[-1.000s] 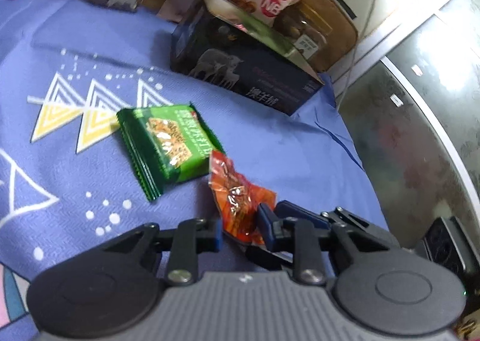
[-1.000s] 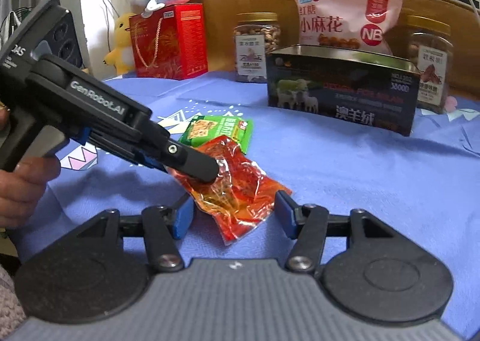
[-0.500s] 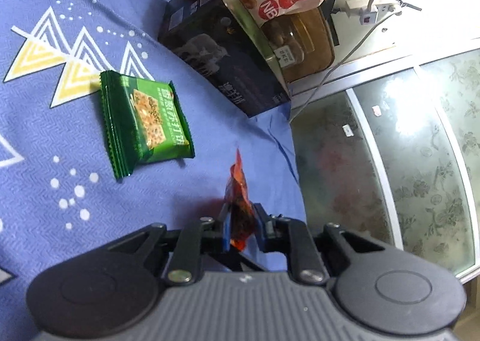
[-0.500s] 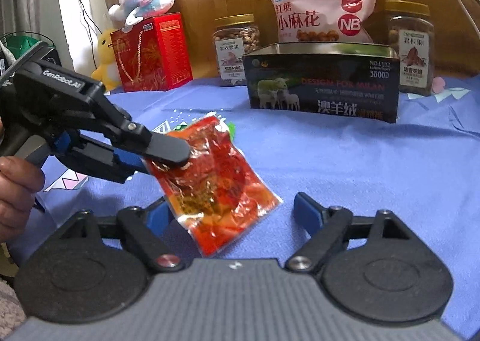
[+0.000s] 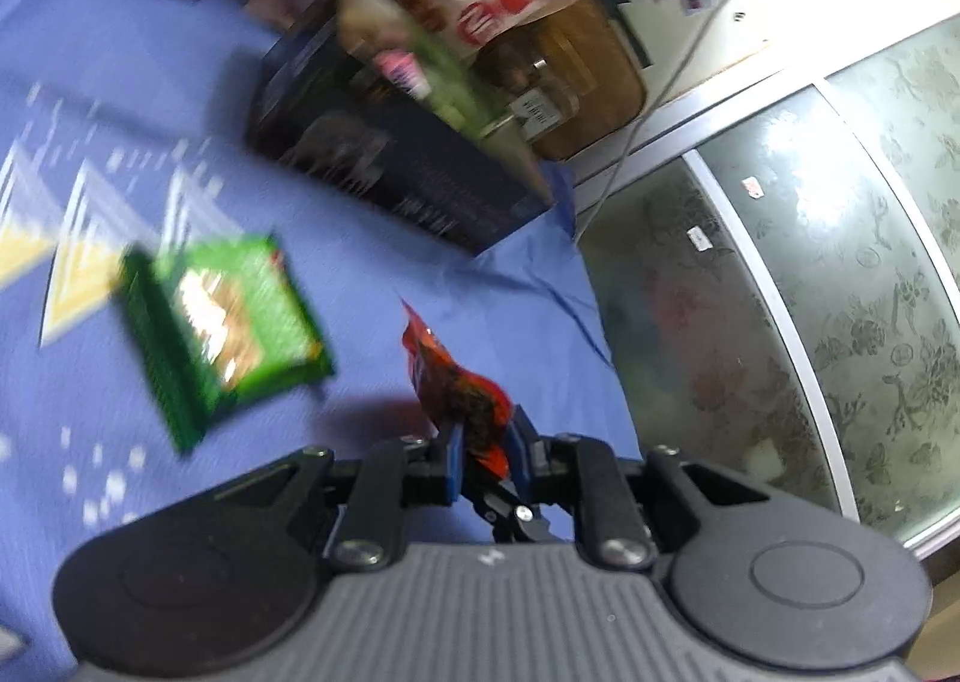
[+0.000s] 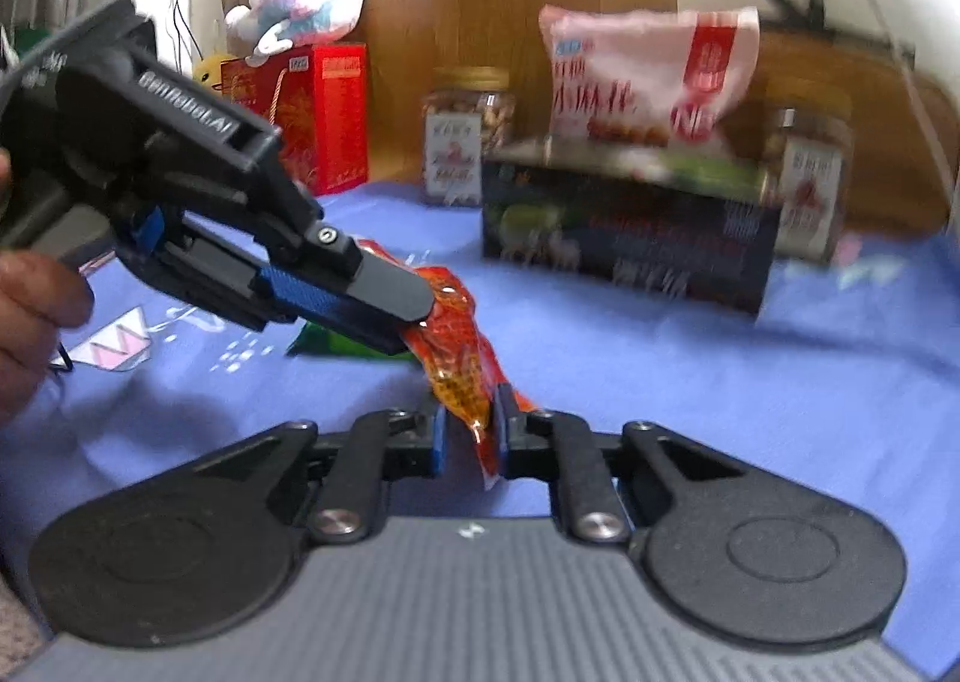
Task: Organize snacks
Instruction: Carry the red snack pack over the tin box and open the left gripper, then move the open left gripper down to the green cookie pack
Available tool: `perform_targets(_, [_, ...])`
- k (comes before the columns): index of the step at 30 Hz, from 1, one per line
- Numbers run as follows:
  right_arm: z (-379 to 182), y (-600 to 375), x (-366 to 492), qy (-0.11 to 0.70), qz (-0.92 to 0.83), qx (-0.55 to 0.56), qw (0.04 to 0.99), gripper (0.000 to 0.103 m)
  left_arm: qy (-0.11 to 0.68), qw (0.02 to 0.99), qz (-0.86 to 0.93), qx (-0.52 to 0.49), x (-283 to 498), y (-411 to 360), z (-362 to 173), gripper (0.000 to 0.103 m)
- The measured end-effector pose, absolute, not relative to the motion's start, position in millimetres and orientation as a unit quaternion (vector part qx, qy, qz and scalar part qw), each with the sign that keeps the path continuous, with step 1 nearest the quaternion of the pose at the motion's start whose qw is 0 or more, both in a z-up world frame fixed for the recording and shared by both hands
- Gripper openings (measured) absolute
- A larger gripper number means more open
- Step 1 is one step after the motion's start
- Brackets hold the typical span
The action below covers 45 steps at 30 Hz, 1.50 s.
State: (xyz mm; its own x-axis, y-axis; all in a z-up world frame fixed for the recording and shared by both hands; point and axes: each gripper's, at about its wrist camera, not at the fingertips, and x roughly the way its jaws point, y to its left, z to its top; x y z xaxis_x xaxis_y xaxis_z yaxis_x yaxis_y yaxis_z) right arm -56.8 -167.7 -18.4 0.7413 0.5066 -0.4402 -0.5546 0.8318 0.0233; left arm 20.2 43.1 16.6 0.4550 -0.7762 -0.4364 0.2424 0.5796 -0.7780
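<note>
Right hand-held gripper (image 6: 470, 436): jaws closed on the lower end of the red snack packet (image 6: 459, 358), pads pressing it from both sides. Left hand-held gripper (image 5: 485, 457): jaws likewise clamped on the same packet, gripping its other end; in the right wrist view this gripper enters from the left, a hand (image 6: 30, 310) on its handle. The packet is held between the two grippers, lifted clear of the blue cloth (image 6: 750, 382) that covers the surface.

Just beyond the packet, a green packet (image 5: 222, 322) lies flat on the cloth, apart from both grippers; in the right wrist view only its edge shows under the left gripper.

Further back, a dark open box (image 6: 624, 238) stands on the cloth, contents too blurred to identify. Behind it a pink-and-white bag (image 6: 648, 76) stands upright, touching or just behind the box; which cannot be told. A jar (image 6: 468, 136) stands left of the box, another jar (image 6: 810, 184) right of it. At far left, a red box (image 6: 318, 112) carries a plush toy (image 6: 306, 4) on top.
</note>
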Motion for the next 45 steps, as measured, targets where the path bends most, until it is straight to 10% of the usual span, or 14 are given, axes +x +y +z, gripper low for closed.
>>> perform_targets(23, [26.2, -153.9, 92.9, 0.125, 0.239, -0.096, 0.958, 0.018, 0.334, 0.889, -0.245, -0.198, 142.7, 36.0, 102.0, 0.015])
perform_targets(28, [16.5, -148.7, 101.0, 0.147, 0.234, -0.089, 0.957, 0.022, 0.337, 0.903, -0.21, -0.167, 149.6, 29.1, 93.5, 0.02])
perform_targets(32, [20.9, -150.8, 93.0, 0.134, 0.244, -0.071, 0.958, 0.049, 0.336, 0.92, -0.163, -0.122, 148.8, 21.8, 91.3, 0.02])
perform_targets(45, [12.1, -153.6, 21.1, 0.169, 0.288, -0.01, 0.943, 0.05, 0.314, 0.932, -0.154, -0.097, 82.5, 33.4, 78.8, 0.021])
